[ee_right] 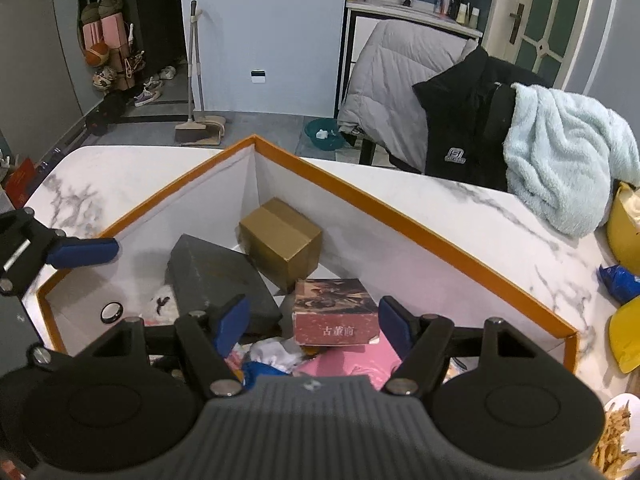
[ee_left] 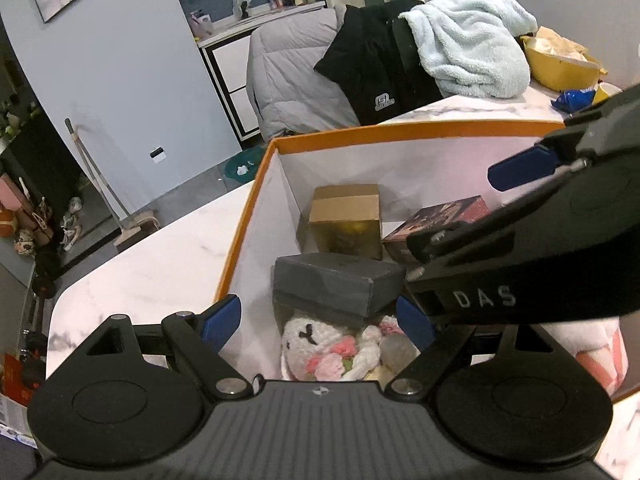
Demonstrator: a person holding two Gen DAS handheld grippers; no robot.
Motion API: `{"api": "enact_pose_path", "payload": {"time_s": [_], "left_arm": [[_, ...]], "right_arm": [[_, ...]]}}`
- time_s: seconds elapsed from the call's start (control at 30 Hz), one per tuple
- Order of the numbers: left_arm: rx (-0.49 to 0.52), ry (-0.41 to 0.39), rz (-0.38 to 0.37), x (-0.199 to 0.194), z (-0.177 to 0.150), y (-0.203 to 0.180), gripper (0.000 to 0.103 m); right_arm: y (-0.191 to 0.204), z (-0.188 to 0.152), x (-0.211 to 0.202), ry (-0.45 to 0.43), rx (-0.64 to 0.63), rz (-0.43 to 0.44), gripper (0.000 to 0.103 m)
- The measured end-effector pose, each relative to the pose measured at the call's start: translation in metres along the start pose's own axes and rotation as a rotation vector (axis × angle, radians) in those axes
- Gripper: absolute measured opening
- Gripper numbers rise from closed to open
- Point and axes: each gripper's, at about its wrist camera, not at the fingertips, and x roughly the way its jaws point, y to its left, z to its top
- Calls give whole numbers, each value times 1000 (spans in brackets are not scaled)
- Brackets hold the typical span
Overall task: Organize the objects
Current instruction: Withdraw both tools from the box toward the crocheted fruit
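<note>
Both grippers hang over an orange-rimmed white box (ee_right: 420,232) on a marble table (ee_right: 480,216). Left gripper (ee_left: 318,322): jaws apart, nothing between the blue pads, the grey box (ee_left: 340,284) just ahead of them and a crocheted white doll (ee_left: 320,344) below. Right gripper (ee_right: 314,322): jaws parted, pads clear of the red printed box (ee_right: 334,312) that sits just ahead between the tips, not pinched. Only the right wrist view shows the red box's front face with its characters, a pink item (ee_right: 352,360) under it, a small round metal ring (ee_right: 111,312) on the box floor to the left gripper's side, and the box's far corner. Only the left wrist view shows the doll's face and flowers clearly; in the right view it's a white scrap behind the grey box. The cardboard carton (ee_right: 282,242) sits past both grippers in the far corner, seen in both. The right gripper's arm covers most of the red box in the left view, and a striped pink-white thing at that edge is cut off, possibly another plush. Beyond the box: a pale blue fleece (ee_right: 560,168), black jacket (ee_right: 460,128), grey quilted coat (ee_right: 392,80), yellow bowl (ee_left: 560,64), broom (ee_right: 194,80) against the wall, tiled floor, vanity with bottles.
</note>
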Motion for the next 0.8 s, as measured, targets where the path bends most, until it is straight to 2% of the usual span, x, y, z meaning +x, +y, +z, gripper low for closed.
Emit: {"api": "enact_pose_path", "payload": {"time_s": [0.27,0.8], "left_arm": [[-10,-2,-11,-18,-2,6,100],[92,-66,2,-62,-9,-3,100]], "right_arm": [[12,-4,-29,-41,-35,-34,73],[35,-24,-99,-159,-94,-134,72]]}}
